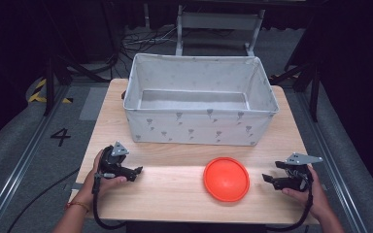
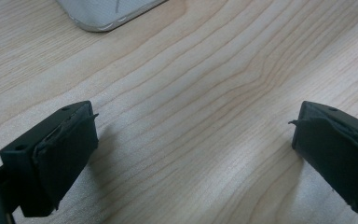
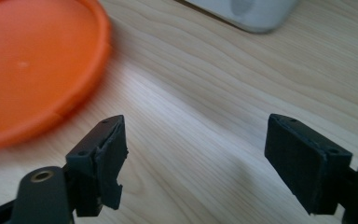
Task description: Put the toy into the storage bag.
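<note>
At the left of the wooden table (image 1: 175, 194), the left gripper (image 1: 135, 171) is held low over the bare wood, its jaws spread wide with nothing between them; in the left gripper view only wood grain is seen between the two black pads (image 2: 70, 154), with a corner of the fabric bin at the top edge. Behind, toward the far side of the table, the white fabric bin (image 1: 199, 127) is set, open at the top and apparently empty.

Right of centre, near the front edge, the orange disc (image 1: 226, 178) is laid flat on the table, in front of the bin and apart from it. It is judged to be light, thin plastic, fairly stiff yet slightly flexible, and smooth enough to slip. As it lies flat, a hold is probably best taken at its raised rim, with one jaw slid under the edge nearest the right gripper.

At the right, the right gripper (image 1: 272, 179) is held near the disc without touching it, its jaws likewise parted and empty. In the right gripper view the disc's rim (image 3: 93, 84) is seen just beyond the left pad (image 3: 107, 163).
</note>
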Motion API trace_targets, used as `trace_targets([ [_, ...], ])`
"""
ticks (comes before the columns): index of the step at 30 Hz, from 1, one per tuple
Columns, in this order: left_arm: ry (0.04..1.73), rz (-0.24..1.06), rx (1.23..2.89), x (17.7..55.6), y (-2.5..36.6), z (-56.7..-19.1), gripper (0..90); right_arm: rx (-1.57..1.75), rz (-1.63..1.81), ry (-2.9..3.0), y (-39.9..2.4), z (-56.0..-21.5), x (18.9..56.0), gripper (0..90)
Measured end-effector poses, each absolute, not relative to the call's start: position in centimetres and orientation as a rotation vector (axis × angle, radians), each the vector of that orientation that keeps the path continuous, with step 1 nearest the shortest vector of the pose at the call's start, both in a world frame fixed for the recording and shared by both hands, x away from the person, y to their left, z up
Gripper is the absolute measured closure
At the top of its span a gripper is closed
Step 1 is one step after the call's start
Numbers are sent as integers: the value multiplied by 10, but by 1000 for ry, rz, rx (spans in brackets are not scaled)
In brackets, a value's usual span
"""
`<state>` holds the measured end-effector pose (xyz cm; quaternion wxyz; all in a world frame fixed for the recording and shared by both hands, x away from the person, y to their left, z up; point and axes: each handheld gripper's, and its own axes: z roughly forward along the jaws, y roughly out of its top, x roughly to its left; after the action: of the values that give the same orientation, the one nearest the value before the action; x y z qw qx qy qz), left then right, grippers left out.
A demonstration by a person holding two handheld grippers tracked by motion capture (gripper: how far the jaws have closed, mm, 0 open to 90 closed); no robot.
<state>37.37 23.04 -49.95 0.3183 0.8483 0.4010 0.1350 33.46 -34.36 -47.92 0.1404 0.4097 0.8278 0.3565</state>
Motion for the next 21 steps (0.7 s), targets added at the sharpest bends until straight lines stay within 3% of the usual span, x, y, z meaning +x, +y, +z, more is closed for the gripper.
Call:
trace_targets([
  [11,1055,354,2233,374,230,-499,5,1043,1091,2525,-296,-469,339,200],
  [21,1057,354,2232,373,230,-499,5,952,1013,2653,-254,-480,356,211],
])
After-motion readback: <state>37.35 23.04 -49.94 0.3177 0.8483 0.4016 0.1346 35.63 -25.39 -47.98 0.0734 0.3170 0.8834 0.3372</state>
